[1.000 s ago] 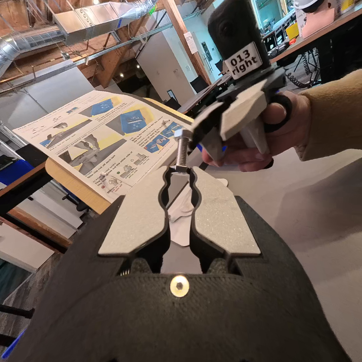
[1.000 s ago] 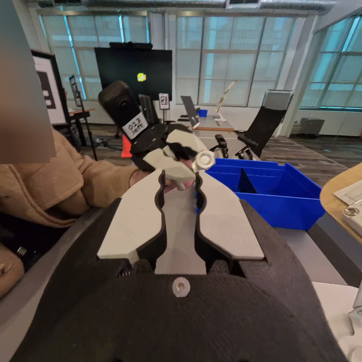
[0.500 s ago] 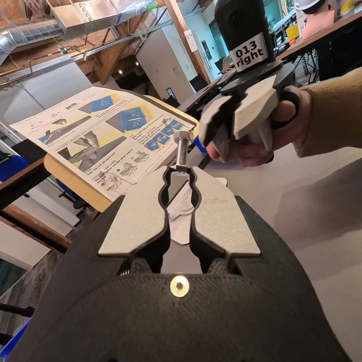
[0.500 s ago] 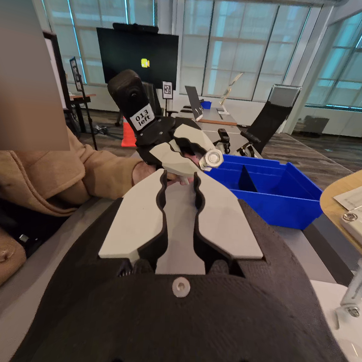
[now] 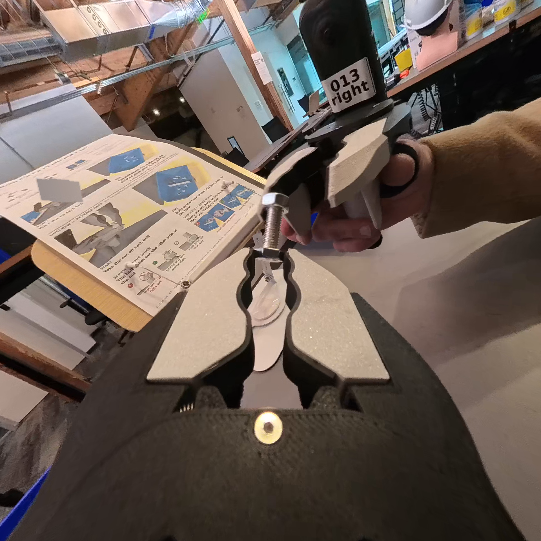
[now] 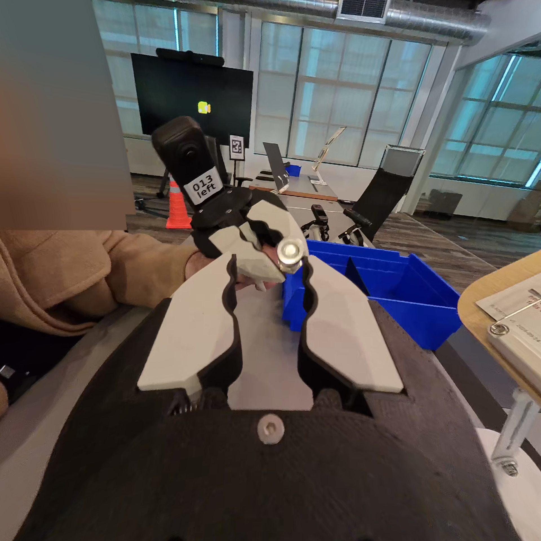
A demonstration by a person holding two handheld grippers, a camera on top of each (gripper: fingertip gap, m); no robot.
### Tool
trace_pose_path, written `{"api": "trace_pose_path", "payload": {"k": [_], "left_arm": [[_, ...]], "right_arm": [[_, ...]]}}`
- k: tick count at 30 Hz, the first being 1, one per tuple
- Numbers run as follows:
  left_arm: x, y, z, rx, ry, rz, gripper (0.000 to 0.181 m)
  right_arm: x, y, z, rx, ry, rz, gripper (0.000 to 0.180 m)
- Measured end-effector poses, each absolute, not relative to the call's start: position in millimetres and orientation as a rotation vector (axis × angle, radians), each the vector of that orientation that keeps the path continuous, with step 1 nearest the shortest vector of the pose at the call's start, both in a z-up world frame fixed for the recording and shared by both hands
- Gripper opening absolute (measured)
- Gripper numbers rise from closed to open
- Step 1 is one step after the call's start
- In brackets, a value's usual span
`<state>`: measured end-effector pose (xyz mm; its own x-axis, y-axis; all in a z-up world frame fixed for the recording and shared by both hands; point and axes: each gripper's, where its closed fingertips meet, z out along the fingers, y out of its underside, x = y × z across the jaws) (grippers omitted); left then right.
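Observation:
A silver bolt stands up from the tips of my left gripper, which is shut on its lower end, where a nut seems to sit. The hex head points up. My right gripper is open and empty. The bolt's head sits just at the tip of its right finger; I cannot tell if they touch. In the left wrist view the right gripper comes in from the right, one finger beside the bolt head. In the right wrist view the left gripper faces me, held by a hand in a tan sleeve.
A blue divided bin stands on the grey table behind the bolt. A tilted wooden board with an illustrated sheet is to the side, on a white stand base. An orange cone, chairs and a dark screen are far off.
The right gripper drew up and away from the bolt head, then came back beside it with its jaws wider. The left gripper kept its hold on the bolt.

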<state>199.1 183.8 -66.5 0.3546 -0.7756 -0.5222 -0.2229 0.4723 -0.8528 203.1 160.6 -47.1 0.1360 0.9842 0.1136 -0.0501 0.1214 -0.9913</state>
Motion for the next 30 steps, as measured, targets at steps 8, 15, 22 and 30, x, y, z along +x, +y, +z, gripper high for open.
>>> {"api": "trace_pose_path", "payload": {"k": [8, 15, 22, 30], "left_arm": [[191.2, 184.5, -59.4, -1.060, 1.156, -0.546, 0.018], [202.6, 174.1, -66.7, -1.057, 1.214, -0.627, 0.018], [188.6, 184.1, -57.6, -1.076, 1.133, -0.676, 0.018], [199.3, 176.2, -64.6, -1.072, 1.190, -0.675, 0.018]], "right_arm": [[208.1, 166.1, -48.5, -1.167, -1.133, 1.007, 0.037], [206.3, 156.0, -41.7, -1.086, -1.152, 0.987, 0.043], [204.6, 148.2, -50.1, -1.102, -1.237, 1.010, 0.022], [208.5, 160.1, -38.9, -1.086, -1.119, 0.976, 0.039]]}}
